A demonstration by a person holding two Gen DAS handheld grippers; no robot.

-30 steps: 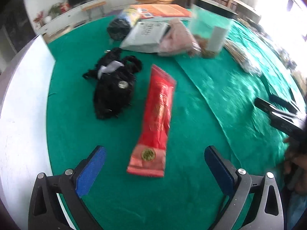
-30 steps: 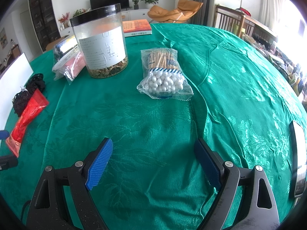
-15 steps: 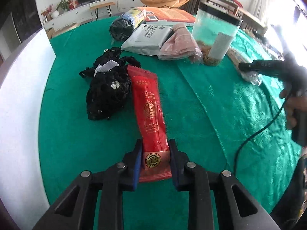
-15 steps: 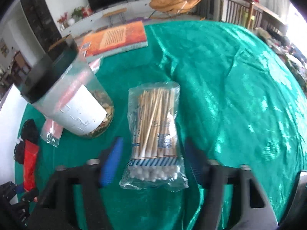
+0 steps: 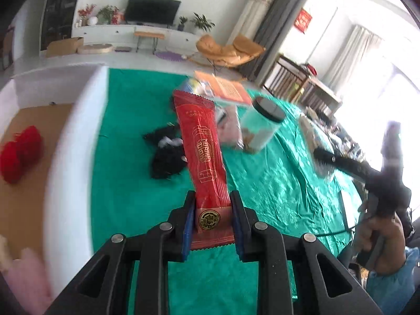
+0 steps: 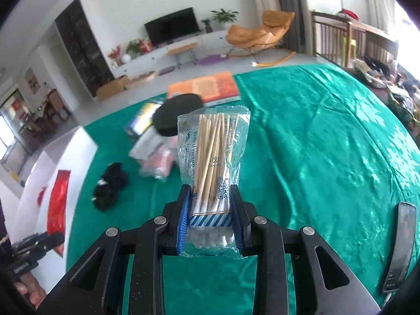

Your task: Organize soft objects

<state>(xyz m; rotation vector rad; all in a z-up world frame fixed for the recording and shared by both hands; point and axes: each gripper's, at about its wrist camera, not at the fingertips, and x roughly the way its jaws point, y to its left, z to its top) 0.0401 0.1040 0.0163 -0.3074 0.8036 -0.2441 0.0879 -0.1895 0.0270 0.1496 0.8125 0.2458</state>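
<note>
Left tongs (image 5: 212,220): gripping red packet (image 5: 203,152) by its near end, long axis pointing away.
Right tongs (image 6: 210,215): closing on bag of cotton swabs (image 6: 212,155).
Box (image 5: 65,141): lying left, nearer left hand.

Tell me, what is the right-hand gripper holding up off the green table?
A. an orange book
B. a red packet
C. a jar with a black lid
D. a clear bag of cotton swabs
D: in the right wrist view the right gripper has the bag of cotton swabs between its closing blue pads.
</note>
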